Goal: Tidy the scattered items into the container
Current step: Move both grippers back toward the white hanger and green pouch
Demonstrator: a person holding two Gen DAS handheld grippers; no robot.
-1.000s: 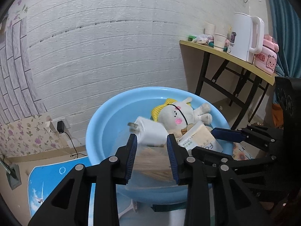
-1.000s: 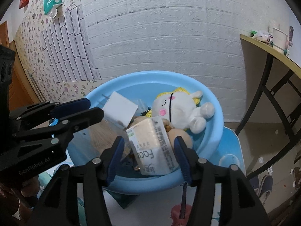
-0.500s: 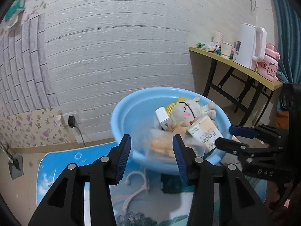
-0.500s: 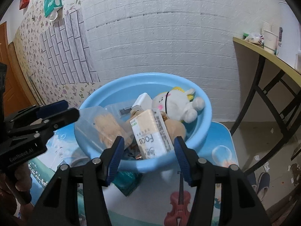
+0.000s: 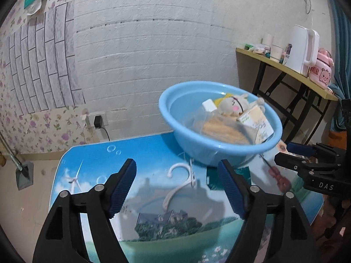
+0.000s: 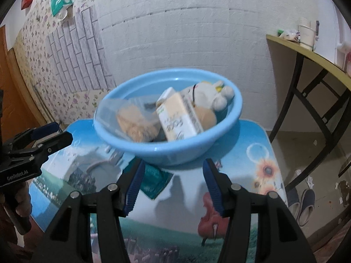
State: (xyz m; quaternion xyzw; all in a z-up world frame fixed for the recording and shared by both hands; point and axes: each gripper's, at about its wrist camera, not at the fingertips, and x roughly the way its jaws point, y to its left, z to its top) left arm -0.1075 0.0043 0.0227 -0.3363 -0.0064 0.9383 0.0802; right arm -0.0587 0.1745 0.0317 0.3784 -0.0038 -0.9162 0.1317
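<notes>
A blue basin [image 5: 197,144] stands at the far side of the picture-printed table [image 5: 98,166]. In it lie a white plush rabbit [image 5: 232,106], a tissue pack [image 6: 177,118], a clear bag of brown stuff [image 6: 133,120] and a white charger [image 5: 208,105]. My left gripper [image 5: 175,166] hovers short of the basin, its jaws opening with nothing between them. Below it a white hanger [image 5: 179,182] lies on the table. A green packet [image 6: 153,179] pokes out from under the basin. My right gripper [image 6: 173,166] is open and holds nothing, just in front of the basin.
A yellow side table [image 5: 285,68] at the right carries a white kettle [image 5: 300,48], cups and a pink pot. A brick-pattern wall with a plugged socket [image 5: 98,120] is behind the basin. Slippers [image 6: 305,199] lie on the floor at the right.
The left gripper let go of the clear bag, which now lies in the basin, and its jaws widened. Both grippers drew back from the basin toward the near side of the table.
</notes>
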